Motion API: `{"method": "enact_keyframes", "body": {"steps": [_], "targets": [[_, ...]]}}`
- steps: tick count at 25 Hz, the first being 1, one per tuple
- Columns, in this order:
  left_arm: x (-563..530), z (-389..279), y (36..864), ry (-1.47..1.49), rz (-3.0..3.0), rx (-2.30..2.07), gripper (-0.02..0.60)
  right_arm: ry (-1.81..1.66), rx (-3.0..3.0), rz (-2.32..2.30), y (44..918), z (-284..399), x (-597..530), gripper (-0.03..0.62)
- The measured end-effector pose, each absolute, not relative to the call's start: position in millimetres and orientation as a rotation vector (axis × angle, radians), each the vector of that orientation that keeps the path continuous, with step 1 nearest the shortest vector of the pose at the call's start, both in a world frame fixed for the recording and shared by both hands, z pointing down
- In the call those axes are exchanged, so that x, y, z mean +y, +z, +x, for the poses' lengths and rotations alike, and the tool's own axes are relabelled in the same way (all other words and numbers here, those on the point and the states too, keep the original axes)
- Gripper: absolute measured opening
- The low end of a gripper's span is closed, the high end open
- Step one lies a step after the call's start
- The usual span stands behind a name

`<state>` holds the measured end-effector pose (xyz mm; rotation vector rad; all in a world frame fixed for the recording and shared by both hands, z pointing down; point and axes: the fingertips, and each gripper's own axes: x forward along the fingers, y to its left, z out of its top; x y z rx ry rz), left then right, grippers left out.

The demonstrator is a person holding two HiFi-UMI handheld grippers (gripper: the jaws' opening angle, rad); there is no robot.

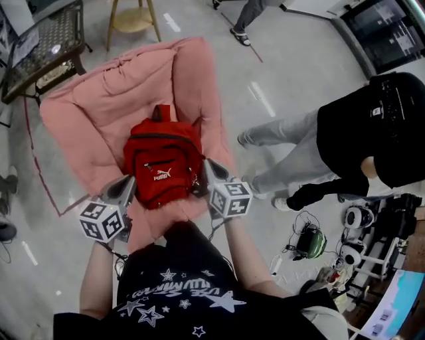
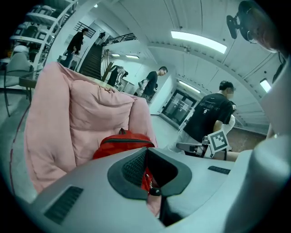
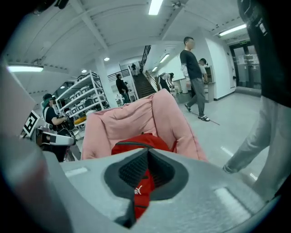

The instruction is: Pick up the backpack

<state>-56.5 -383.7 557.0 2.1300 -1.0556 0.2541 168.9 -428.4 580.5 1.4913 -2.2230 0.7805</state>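
- Hovering low over the seat, the left gripper (image 1: 131, 180) and the right gripper (image 1: 210, 167) flank the red backpack (image 1: 163, 169), one on each side of its lower half.
- The backpack sits upright between the two sets of fingers, leaning back into a pink padded chair (image 1: 99, 106), its white logo (image 1: 163, 175) facing up at the head camera.
- Left gripper view: the fingers (image 2: 91, 182) are pressed together at the tips (image 2: 146, 152) with nothing clamped. The backpack (image 2: 122, 141) lies just beyond them, and its red shows through the gap between the dark pads.
- Right gripper view: same story. The fingers (image 3: 204, 182) meet at the tips (image 3: 148, 152) and hold nothing, and the backpack (image 3: 136, 143) is straight ahead of them with the chair (image 3: 136, 113) rising behind it.
- From overhead, the right fingers sit very close to the bag's side; contact can't be confirmed. The left fingers sit just beside the bag's other side.
- The marker cubes, left (image 1: 103, 221) and right (image 1: 231, 198), sit behind the fingers, near the holder's wrists.
- Out to the side of the right fingers, a bystander (image 1: 372, 126) in a black top and grey trousers stands on the floor.
- Far past the fingers, beyond the chair, stands a wooden stool (image 1: 133, 20).
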Motion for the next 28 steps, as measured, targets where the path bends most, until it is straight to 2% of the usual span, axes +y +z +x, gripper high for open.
{"method": "enact_keyframes", "body": {"steps": [6,8,10,12,13,17,21,28], "targets": [[-414.6,-52.8,586.6,0.306,2.057,-1.080,0.009,0.799,-2.243,1.329,608.8,157.1,-458.3,0.003],[-426.4,-53.9,591.9,0.309,2.046,-1.100,0.009,0.811,-2.283,1.310,611.2,151.1,-469.9,0.113],[-439.1,-56.7,596.5,0.311,2.040,-1.133,0.011,0.819,-2.310,1.305,615.4,146.5,-483.0,0.156],[-447.8,-59.2,602.2,0.326,2.031,-1.154,0.012,0.791,-2.305,1.275,624.4,141.2,-493.3,0.298],[-451.4,-59.7,605.7,0.334,2.028,-1.156,0.019,0.771,-2.298,1.255,629.4,138.6,-498.0,0.345],[-465.7,-61.9,627.2,0.358,2.002,-1.137,0.143,0.771,-2.274,1.213,647.4,129.5,-518.5,0.442],[-474.6,-67.7,649.6,0.407,1.977,-1.132,0.205,0.723,-2.211,1.145,667.7,122.1,-527.9,0.455],[-486.5,-75.2,692.6,0.558,1.982,-1.120,0.348,0.476,-2.098,1.014,689.9,121.4,-533.6,0.456]]}}
